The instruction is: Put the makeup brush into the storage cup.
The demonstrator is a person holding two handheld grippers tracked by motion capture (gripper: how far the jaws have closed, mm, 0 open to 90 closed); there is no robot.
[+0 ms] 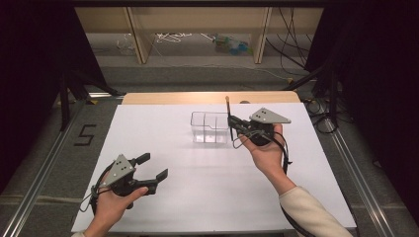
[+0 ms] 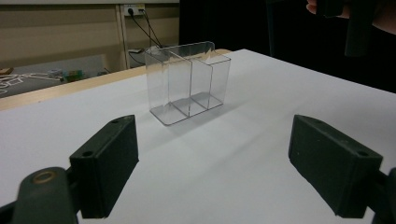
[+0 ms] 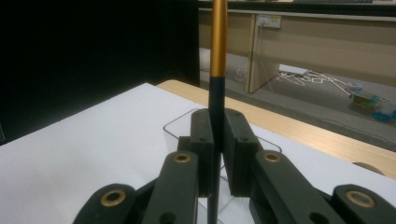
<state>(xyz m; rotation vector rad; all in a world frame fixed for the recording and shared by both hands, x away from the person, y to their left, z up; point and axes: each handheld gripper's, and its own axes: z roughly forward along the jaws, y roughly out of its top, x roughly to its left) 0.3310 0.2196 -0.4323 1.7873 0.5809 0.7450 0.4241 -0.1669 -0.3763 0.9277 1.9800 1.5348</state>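
Note:
A clear plastic box (image 1: 209, 127) with dividers stands upright on the white table, and in the left gripper view the same box (image 2: 189, 81) rises ahead of the jaws. My right gripper (image 1: 230, 123) hovers at the box's right end, shut on a thin black stick with a gold upper part (image 1: 229, 116). In the right gripper view the stick (image 3: 218, 56) stands upright between the pressed pads, above the box's rim (image 3: 175, 122). My left gripper (image 1: 151, 166) rests low at the near left, open and holding nothing, its pads (image 2: 108, 163) wide apart.
The white sheet (image 1: 188, 197) covers the table, with a wooden strip (image 1: 207, 97) along its far edge. Beyond it lie a floor with cables and wooden legs. Dark curtains flank both sides. A metal rail (image 1: 44, 163) runs along the left.

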